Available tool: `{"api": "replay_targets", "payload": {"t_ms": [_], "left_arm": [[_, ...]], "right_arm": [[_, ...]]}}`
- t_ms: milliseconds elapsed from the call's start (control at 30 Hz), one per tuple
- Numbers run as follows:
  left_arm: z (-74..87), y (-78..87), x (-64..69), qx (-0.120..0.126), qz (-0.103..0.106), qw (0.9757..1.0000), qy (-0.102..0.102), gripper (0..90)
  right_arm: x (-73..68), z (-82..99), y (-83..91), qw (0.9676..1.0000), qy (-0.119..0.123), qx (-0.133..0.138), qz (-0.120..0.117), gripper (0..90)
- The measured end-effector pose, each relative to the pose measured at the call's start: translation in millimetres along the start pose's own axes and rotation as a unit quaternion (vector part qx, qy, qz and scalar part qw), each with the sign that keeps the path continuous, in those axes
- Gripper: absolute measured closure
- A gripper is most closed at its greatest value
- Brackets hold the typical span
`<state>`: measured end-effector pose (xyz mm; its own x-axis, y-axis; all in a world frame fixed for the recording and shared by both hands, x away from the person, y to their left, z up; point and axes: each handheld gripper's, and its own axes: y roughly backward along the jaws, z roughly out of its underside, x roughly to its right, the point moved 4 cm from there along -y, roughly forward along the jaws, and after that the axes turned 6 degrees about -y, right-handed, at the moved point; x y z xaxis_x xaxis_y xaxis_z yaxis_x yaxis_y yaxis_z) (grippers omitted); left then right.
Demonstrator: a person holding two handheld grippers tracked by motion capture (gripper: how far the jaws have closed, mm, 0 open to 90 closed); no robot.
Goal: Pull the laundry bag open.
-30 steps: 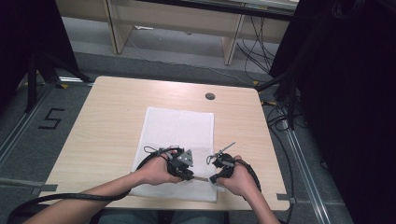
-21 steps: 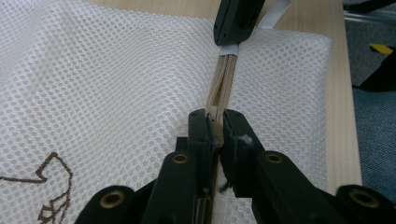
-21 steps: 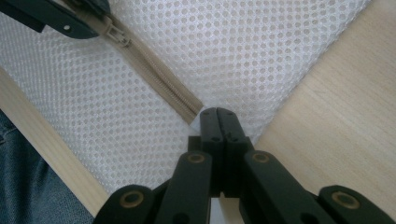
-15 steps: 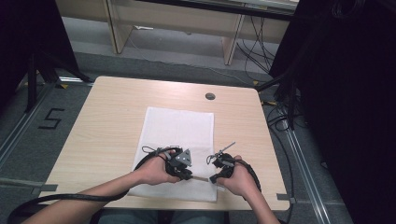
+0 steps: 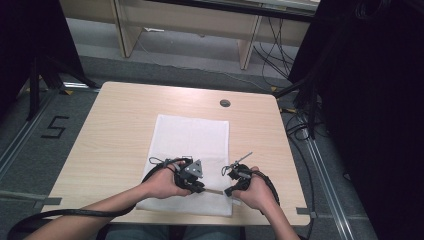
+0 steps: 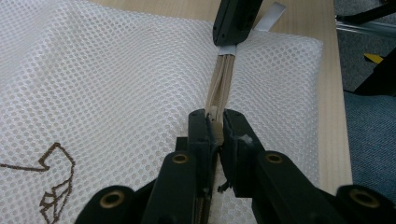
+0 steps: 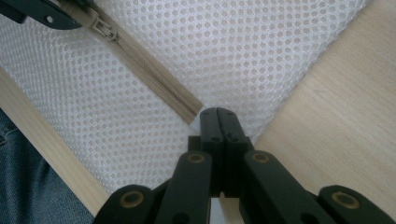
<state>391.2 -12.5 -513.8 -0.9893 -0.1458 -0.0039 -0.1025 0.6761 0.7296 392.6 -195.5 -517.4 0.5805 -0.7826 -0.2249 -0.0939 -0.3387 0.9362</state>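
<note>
At the near edge of the tabletop (image 5: 115,130), my left claw (image 6: 216,122) is clamped on the zipper pull (image 6: 215,127) of a white mesh bag (image 5: 192,135), my right claw (image 7: 218,115) on the zipper's end (image 7: 195,113). I'd judge best: keep the tape taut, draw the pull straight along it.

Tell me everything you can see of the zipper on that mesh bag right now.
The zipper is beige, with fine closed teeth on fabric tape, sewn into the white mesh bag near its edge closest to the person. It runs straight between the two grippers. The left gripper is shut on the slider, which looks like beige metal; the right gripper is shut on the bag at the zipper's end. The stretch between them looks zipped and taut.
</note>
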Motion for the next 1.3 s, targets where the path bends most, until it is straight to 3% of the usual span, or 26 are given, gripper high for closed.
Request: {"api": "replay_targets", "payload": {"t_ms": [100,167,200,300,667,933,1033,1233,1300], "left_arm": [[0.9,1.3,-0.9,-0.002,-0.001,1.0,-0.009,81.8],[1.3,3.1,-0.8,0.002,0.001,1.0,0.003,81.7],[1.7,3.9,-1.9,0.003,0.0,1.0,-0.006,81.7],[3.9,2.9,-1.1,0.004,0.0,1.0,0.002,81.7],[5.2,1.5,-1.1,-0.001,-0.003,0.9999,-0.012,81.8],[6.8,4.4,-1.3,-0.002,-0.005,1.0,-0.007,81.8],[7.3,5.5,-1.5,-0.012,-0.008,0.9997,-0.021,81.8],[8.6,7.4,-2.3,-0.005,-0.003,1.0,-0.005,81.8],[9.8,7.6,-2.3,-0.007,-0.005,0.9999,-0.009,81.8]], "right_arm": [[-0.3,0.2,0.2,1.0,0.0,-0.001,0.0,90.0],[-0.2,0.2,0.1,1.0,-0.003,-0.002,0.001,90.0],[-0.6,0.3,0.4,1.0,-0.007,-0.004,0.002,90.0],[-0.4,0.3,0.3,0.9999,-0.009,-0.005,0.001,90.0],[-1.2,0.7,0.4,0.9999,-0.014,-0.005,0.0,90.0],[0.1,0.1,0.0,1.0,0.001,0.0,0.0,90.0],[-0.1,0.0,0.1,1.0,0.002,-0.001,0.0,90.0],[-1.2,0.7,0.8,1.0,-0.005,-0.004,0.0,90.0],[-1.2,0.7,0.7,1.0,-0.005,-0.003,0.001,90.0]]}}
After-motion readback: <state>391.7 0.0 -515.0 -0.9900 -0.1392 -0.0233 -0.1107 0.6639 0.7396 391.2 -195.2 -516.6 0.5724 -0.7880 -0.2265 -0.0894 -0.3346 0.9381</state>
